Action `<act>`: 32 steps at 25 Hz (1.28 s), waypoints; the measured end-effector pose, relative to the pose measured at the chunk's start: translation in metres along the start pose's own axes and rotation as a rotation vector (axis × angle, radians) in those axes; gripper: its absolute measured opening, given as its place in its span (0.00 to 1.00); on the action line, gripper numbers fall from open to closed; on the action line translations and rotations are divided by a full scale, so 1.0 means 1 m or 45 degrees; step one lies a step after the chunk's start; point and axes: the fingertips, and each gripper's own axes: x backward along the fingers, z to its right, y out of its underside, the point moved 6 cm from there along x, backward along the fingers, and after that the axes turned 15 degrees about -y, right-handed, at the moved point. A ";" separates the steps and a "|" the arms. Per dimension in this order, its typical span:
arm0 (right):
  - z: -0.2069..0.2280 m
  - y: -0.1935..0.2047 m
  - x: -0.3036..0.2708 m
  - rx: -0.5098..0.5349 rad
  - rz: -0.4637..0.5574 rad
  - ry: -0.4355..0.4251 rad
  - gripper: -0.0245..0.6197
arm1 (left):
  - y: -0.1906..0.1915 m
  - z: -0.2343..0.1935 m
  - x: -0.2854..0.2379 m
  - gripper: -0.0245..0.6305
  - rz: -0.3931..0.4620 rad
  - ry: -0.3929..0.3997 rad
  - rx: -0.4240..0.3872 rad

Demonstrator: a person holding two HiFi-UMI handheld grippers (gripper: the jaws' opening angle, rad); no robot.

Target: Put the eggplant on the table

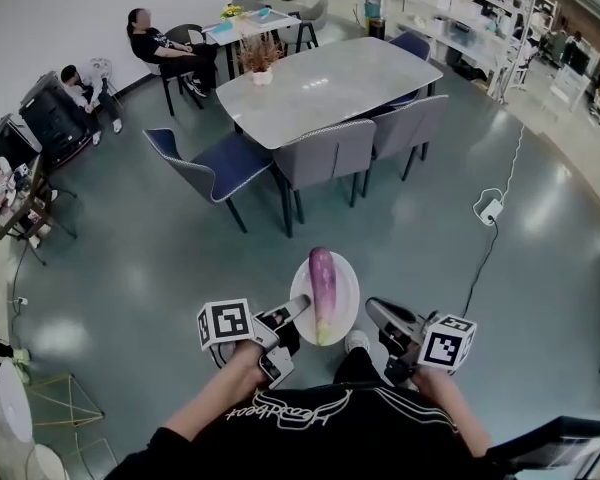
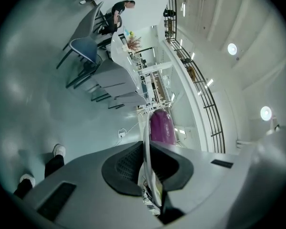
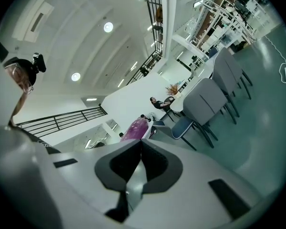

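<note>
Our left gripper (image 1: pixel 296 307) and right gripper (image 1: pixel 373 309) each pinch a rim of the stiff plate (image 1: pixel 349 269). The smooth eggplant (image 1: pixel 322 279) lies loose and would likely roll, so level carrying matters.

Purple eggplant (image 1: pixel 322 286), white plate (image 1: pixel 349 290)

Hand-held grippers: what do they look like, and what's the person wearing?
The left hand-held gripper and the right hand-held gripper each have a grey body with black ribbed pads inside the two jaws, and carry a white cube printed with black square markers. The person wears a black top with white script lettering.
</note>
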 end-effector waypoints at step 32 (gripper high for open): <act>0.241 -0.299 0.010 0.011 -0.037 -0.052 0.05 | -0.198 0.131 -0.263 0.09 0.133 -0.074 0.036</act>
